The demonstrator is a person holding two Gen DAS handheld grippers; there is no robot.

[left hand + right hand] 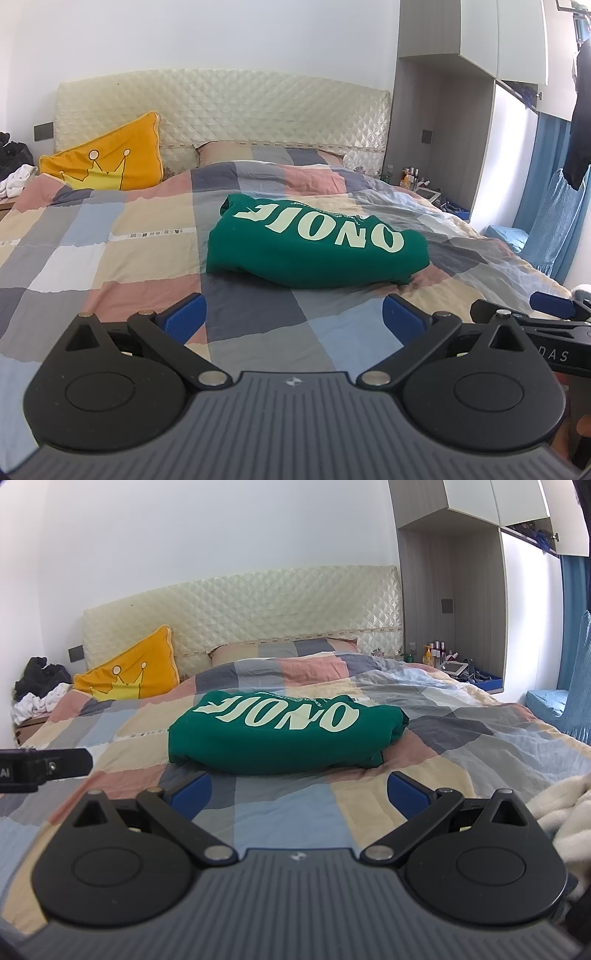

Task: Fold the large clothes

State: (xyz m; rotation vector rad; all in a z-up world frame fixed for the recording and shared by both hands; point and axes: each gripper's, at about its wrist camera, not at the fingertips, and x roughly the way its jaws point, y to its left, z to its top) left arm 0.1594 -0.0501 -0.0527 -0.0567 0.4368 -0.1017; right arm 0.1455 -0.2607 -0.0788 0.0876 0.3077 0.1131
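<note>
On the patchwork quilt (155, 236) of the bed, near its middle, the green sweatshirt (314, 243) lies folded into a thick bundle with its pale lettering facing up. Both sets of tongs sit back from it, on the near side and apart from the cloth: the left tongs (293, 317) are spread wide and carry nothing, and the right tongs (301, 794) are likewise wide and empty.

By the look of it the fold is about finished, so the risks lie in any last touch. The bundle is puffy and uneven; at its right end a loose lump of fabric pokes out from under the top layer, and a nudge or a one-sided pinch there could pull the layers open. The quilt is soft and wrinkled, so pressing down to flatten the bundle may drag bedding along and skew the edges. A grab that catches only the top layer would likely peel it back instead of lifting the whole stack. A fuzzy white blanket (561, 805) lies close to the right tongs and could snag on a sideways move.
</note>
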